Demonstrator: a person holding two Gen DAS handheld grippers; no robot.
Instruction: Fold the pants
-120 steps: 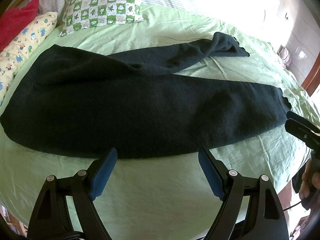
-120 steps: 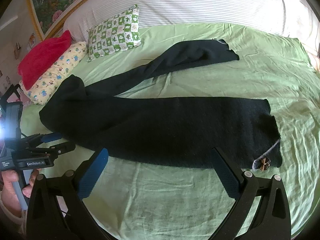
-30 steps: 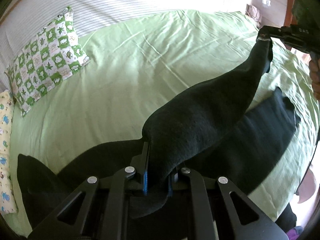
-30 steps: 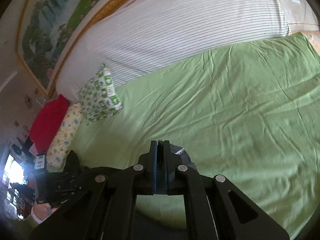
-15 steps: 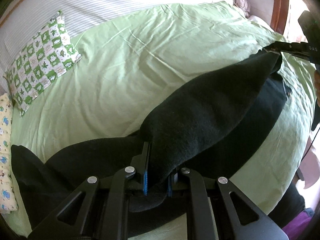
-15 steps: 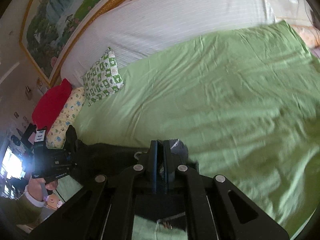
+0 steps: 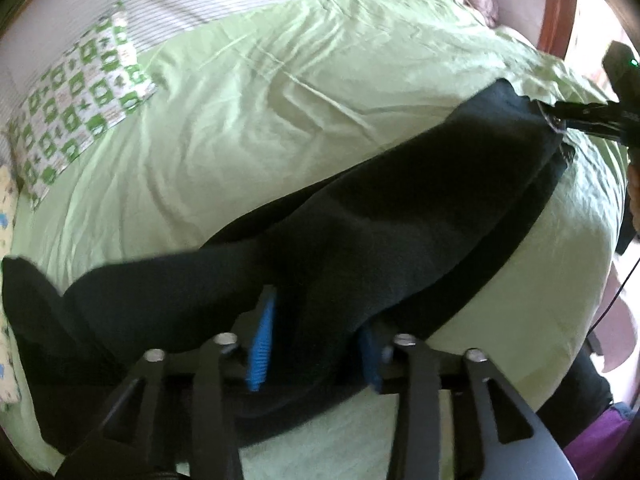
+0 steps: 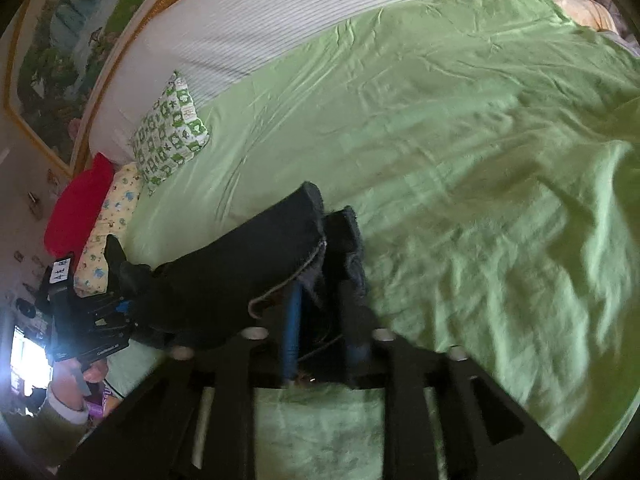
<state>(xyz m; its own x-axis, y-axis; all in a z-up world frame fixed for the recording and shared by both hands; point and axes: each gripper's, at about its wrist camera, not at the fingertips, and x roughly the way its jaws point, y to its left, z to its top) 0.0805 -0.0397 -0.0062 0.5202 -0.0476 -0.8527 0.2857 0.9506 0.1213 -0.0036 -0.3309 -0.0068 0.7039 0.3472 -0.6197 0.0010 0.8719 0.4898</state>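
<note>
Black pants (image 7: 400,220) lie lengthwise on the green bed sheet (image 7: 280,100), one leg laid over the other. My left gripper (image 7: 316,312) is at the waist end; its jaws are opening, and the cloth sits loose between the blue pads (image 7: 262,336). In the left wrist view my right gripper (image 7: 576,114) is at the leg cuffs, far right. In the right wrist view the pants (image 8: 240,264) end at my right gripper (image 8: 322,300); its jaws are opening with the cuff edge between them. The left gripper (image 8: 116,308) shows at the far left.
A green checked pillow (image 7: 80,96) lies at the head of the bed, with a red pillow (image 8: 80,204) and a yellow patterned one (image 8: 116,208) beside it. Striped white bedding (image 8: 280,20) rises behind. A wooden bedpost (image 7: 556,4) stands at the far right. A hand (image 8: 80,376) holds the left gripper.
Both grippers came down toward the bed, and the lifted leg now rests over the other leg. Both pairs of jaws, clamped on the cloth before, have parted.
</note>
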